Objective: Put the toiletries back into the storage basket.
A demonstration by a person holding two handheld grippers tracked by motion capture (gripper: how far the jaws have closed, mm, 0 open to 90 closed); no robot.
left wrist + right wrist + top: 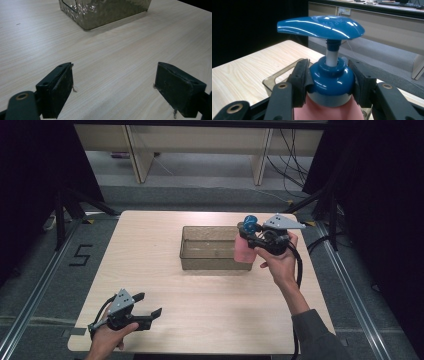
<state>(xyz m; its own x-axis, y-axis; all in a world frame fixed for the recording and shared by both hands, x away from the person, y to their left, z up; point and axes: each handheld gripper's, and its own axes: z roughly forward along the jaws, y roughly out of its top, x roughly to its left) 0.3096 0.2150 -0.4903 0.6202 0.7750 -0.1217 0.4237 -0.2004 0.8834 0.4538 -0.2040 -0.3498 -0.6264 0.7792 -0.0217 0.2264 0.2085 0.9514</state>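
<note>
A pink pump bottle [243, 249] with a blue pump head [322, 26] hangs over the right end of a clear smoky plastic bin [200, 261]. My right gripper [252, 234] is shut on the bottle's blue collar [331, 81], its two black jaws pressed against either side. The bottle stands upright. My left gripper [150, 304] rests low near the table's front left corner, open, with bare wood between its jaws [113, 87]. A corner of the bin [100, 11] shows ahead of it in the left gripper view.
The light wooden table [150, 250] carries the bin at its centre. Black tripod legs [70, 205] stand off the left edge and more at the right. Beyond the far edge is grey floor with desk legs [140, 160] and cables.
</note>
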